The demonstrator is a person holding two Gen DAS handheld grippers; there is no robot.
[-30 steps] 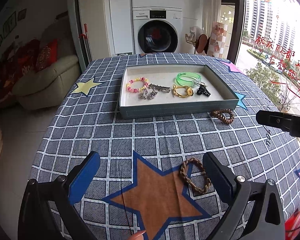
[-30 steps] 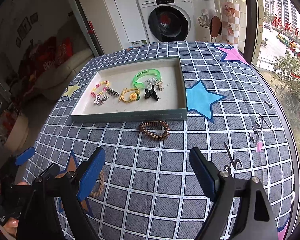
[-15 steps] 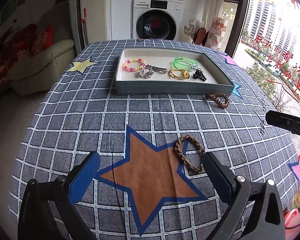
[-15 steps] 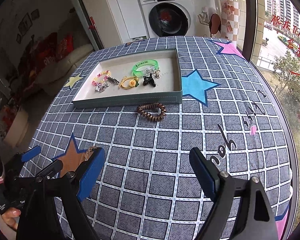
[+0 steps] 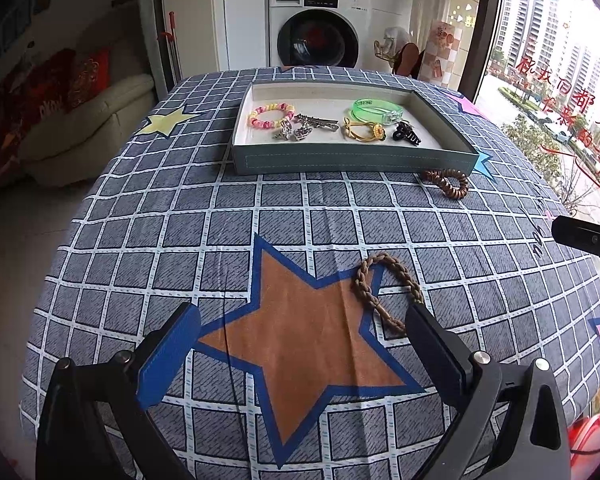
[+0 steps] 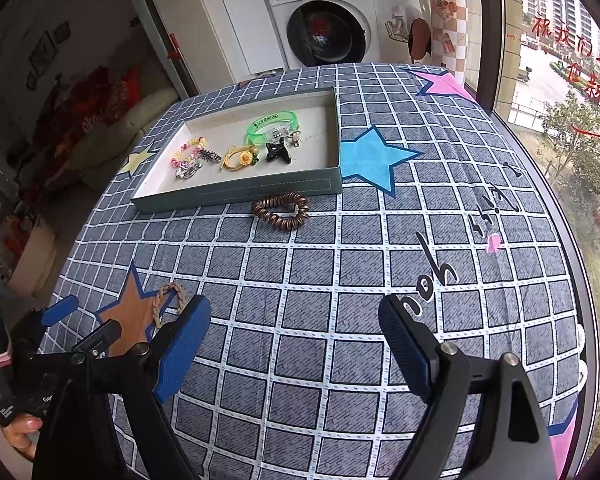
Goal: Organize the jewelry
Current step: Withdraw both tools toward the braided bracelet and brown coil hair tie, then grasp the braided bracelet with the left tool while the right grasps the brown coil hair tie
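The braided brown cord bracelet [image 5: 386,292] lies flat on the orange star of the checked tablecloth on the table [image 5: 260,208], well short of the shallow grey-green tray [image 5: 352,158]. The left gripper [image 5: 302,332] hovers over it, fingers wide and empty, the bracelet off-centre against the right-hand finger [image 5: 432,340]. It should shift right to straddle one braided side, then pinch low. The right gripper [image 6: 294,334] hangs wide and empty; the coiled copper-brown hair tie [image 6: 281,210] waits just beside the tray.

a home: a washing machine [image 5: 319,36] stands behind the desk [image 5: 180,220], a cushioned sofa [image 5: 88,120] beside, apartment towers [image 5: 540,28] outside.
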